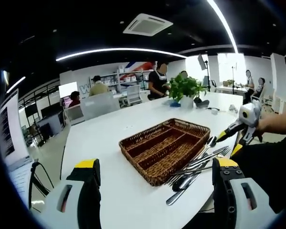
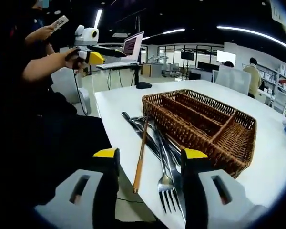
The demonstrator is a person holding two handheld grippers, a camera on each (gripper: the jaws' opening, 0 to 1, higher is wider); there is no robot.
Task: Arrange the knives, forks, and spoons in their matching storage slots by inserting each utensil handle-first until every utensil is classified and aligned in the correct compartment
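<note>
On the white bench (image 1: 109, 138), set back from the near edge, sits the wicker tray (image 1: 162, 148), its long slots and one cross slot all bare as far as I can see. Utensil pile (image 1: 195, 167) lies on the bench just beside the tray's long side, between tray and the bench edge nearest me. My judgement: they are heaped there as the unsorted stock, close enough that each piece needs only a short carry into its slot. Nothing sorted yet.

From the right gripper view: fork (image 2: 166, 188) lies tines toward me, handle running back toward the tray. A thin wood-coloured stick (image 2: 140, 157), perhaps a chopstick, rests across the pile, tilted. Knives and spoons beneath are tangled; can't count them.

My right hand-held gripper (image 2: 150, 191): jaws wide apart, straddling the near ends of fork and stick from above, gripping nothing. Whether the pads touch any metal I cannot tell. In the left gripper view it comes in from the right (image 1: 231, 140), tips down at the pile.

My left hand-held gripper (image 1: 157, 174): jaws wide apart, empty, held back off the bench, facing the tray. Seems parked while the right one picks.

Potted plant (image 1: 185, 90) at the far end; people seated beyond.
</note>
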